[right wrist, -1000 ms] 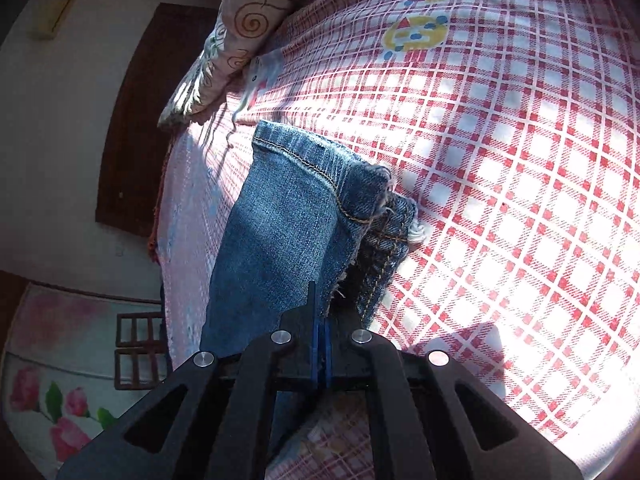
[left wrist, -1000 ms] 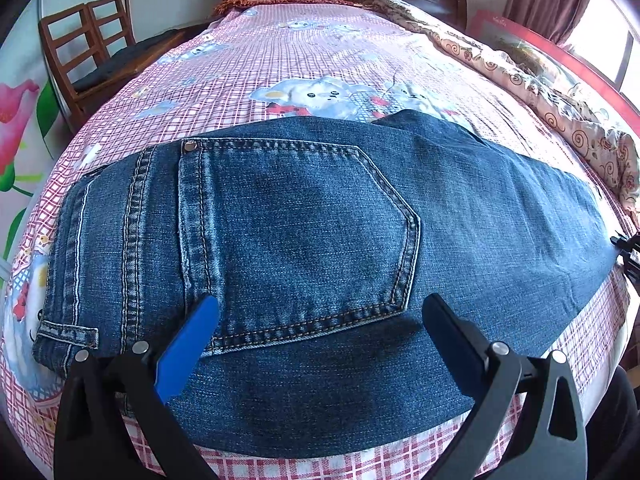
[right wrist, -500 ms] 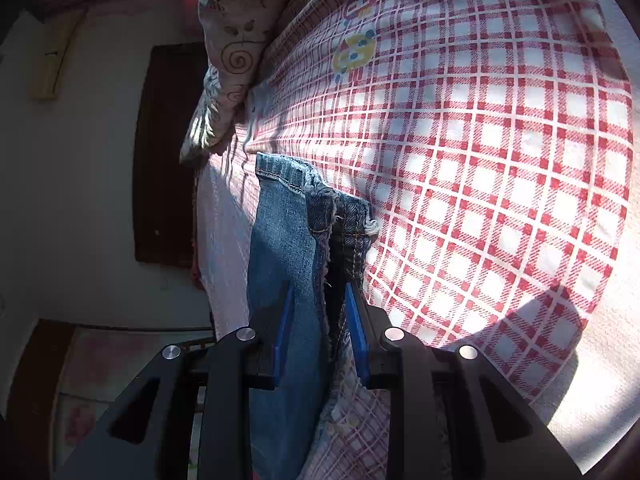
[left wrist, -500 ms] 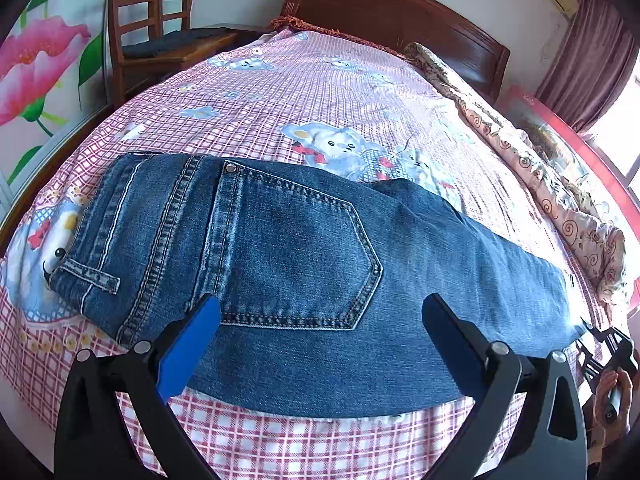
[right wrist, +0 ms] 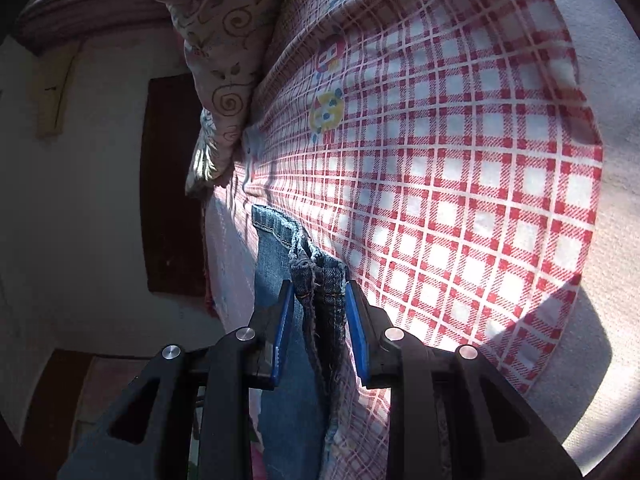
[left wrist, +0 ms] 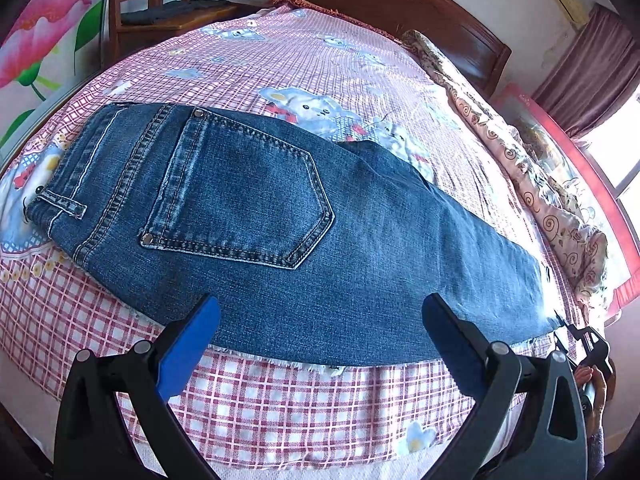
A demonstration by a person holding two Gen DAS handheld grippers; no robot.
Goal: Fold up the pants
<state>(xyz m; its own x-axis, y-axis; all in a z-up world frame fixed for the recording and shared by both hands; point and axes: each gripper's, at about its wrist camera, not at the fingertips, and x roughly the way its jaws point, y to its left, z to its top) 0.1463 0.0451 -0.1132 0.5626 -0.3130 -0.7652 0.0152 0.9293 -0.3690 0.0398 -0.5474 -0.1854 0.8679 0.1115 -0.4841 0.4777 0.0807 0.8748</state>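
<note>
Blue jeans point(left wrist: 280, 208) lie flat across the checked bed sheet point(left wrist: 304, 404), back pocket up, waistband at the left and leg ends at the right. My left gripper point(left wrist: 320, 320) hovers open above the jeans' near edge, with nothing between its fingers. In the right wrist view, the bunched leg hems point(right wrist: 316, 272) sit between the parted blue pads of my right gripper point(right wrist: 319, 286), which do not squeeze them. The right gripper point(left wrist: 592, 348) also shows small at the jeans' far right end, with a hand behind it.
A swirl-patterned quilt point(left wrist: 540, 184) runs along the bed's right side and also shows as the quilt point(right wrist: 216, 60) in the right wrist view. A dark wooden headboard point(left wrist: 400, 4) stands at the back, a wooden chair point(left wrist: 160, 0) at the back left. The bed's near edge is just below my left gripper.
My right gripper's jaws went from shut on the leg hems to parted around them. My left gripper pulled back and up and rolled, so the jeans look smaller and farther.
</note>
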